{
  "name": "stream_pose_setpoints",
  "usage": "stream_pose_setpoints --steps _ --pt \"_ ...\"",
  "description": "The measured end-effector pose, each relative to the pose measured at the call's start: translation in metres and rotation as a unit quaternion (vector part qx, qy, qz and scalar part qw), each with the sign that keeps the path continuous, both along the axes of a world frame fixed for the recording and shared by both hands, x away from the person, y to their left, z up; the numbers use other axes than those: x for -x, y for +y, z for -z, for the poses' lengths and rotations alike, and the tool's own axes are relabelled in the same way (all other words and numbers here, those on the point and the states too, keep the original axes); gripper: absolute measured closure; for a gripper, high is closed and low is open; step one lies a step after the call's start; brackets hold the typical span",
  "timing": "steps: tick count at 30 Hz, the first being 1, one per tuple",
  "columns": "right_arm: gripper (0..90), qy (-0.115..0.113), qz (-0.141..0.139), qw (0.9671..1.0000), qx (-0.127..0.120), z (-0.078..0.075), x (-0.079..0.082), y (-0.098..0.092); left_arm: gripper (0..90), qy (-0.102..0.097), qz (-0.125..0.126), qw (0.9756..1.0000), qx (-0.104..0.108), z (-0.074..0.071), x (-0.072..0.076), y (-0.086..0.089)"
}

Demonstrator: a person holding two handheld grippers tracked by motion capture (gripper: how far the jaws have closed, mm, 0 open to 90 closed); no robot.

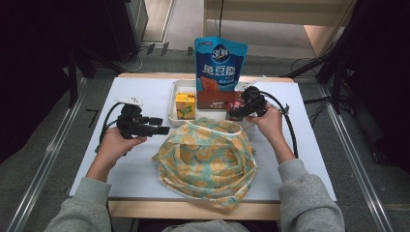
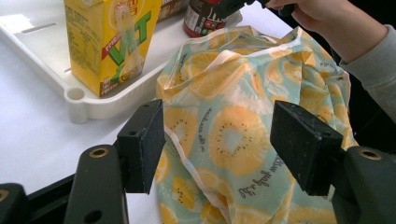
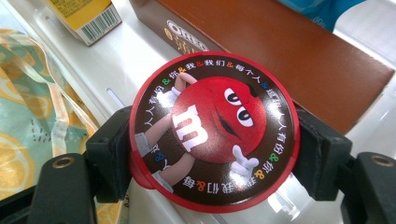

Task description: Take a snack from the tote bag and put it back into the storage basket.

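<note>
Work in hand: the right gripper (image 3: 212, 154) holds an M&M's candy tub (image 3: 214, 131) at the near right corner of the white tray (image 1: 172, 115), just beyond the open mouth of the orange-print fabric bag (image 1: 208, 159); judging from this, the tub is bound for the bag.

Right gripper: its jaws are closed against opposite sides of the tub just under the red lid, pads pressed to the wall.

Left gripper (image 2: 217, 149): jaws spread wide with nothing between them, pointing at the bag's near side; in the high view it (image 1: 157, 125) sits just left of the bag.

Tub, handling: a rigid round plastic container, likely light to moderate in weight. The wall looks smooth, so it could twist or slip in the pads. The lid rim overhangs and should act as a stop if the grip stays just below it.

Tub, axis: its long axis runs from lid to base and stands roughly upright, lid facing up toward the right gripper view's camera; the base is hidden.

Bag, handling: soft, thin cloth that collapses and slides on the table. Its pale hem (image 2: 261, 44) at the mouth is the sensible place to take hold.

Bag, direction: it lies slumped with the mouth toward the tray and the closed end toward the person.

Also in the tray: a yellow Vita drink carton (image 1: 185, 105), a brown Oreo box (image 3: 280, 51) and a blue snack pouch (image 1: 220, 60).
</note>
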State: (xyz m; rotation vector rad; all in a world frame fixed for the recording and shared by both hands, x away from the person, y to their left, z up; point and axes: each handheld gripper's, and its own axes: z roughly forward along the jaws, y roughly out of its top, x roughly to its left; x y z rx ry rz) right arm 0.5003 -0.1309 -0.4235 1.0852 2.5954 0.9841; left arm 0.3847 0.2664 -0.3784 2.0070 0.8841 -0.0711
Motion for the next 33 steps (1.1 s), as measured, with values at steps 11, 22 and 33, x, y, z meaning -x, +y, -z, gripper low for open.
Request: stream_pose_setpoints --steps 11,22,33 --pt "25.8 -0.012 -0.024 0.9996 -0.01 0.006 0.002 -0.001 35.8 0.0 0.004 1.0 0.0 0.0 0.0 -0.001" --pt "23.5 -0.004 -0.021 0.9993 -0.029 0.005 0.003 -0.004 35.8 -0.001 0.004 1.0 0.0 0.0 0.001 -0.001" --pt "28.2 -0.014 -0.01 0.9986 -0.049 -0.013 0.011 -0.017 35.8 -0.002 0.004 1.0 -0.002 0.0 0.001 -0.002"
